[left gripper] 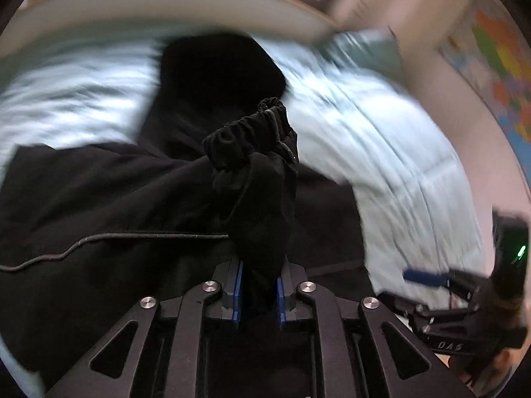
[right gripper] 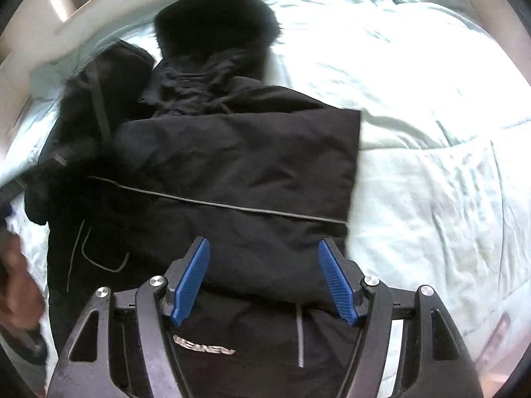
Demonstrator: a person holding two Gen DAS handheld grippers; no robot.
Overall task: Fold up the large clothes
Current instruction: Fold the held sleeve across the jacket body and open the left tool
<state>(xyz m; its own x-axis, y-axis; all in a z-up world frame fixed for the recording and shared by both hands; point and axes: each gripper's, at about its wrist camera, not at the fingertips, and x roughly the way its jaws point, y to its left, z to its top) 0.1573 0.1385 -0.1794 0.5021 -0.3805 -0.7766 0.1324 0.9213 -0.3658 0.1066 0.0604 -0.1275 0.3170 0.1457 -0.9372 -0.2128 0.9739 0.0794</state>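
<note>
The black jacket [right gripper: 232,172] lies spread on the bed [right gripper: 431,182], hood [right gripper: 215,20] farthest from both claws. The left claw [left gripper: 258,293] pinches the sleeve [left gripper: 255,179], whose elastic cuff [left gripper: 252,129] stands up beyond its pads. The right claw [right gripper: 262,278] hangs wide above the jacket's folded body, holding nothing. Motion blur smears the bedding in the left view. The right view shows the left claw only as a dark blur at its left edge.
</note>
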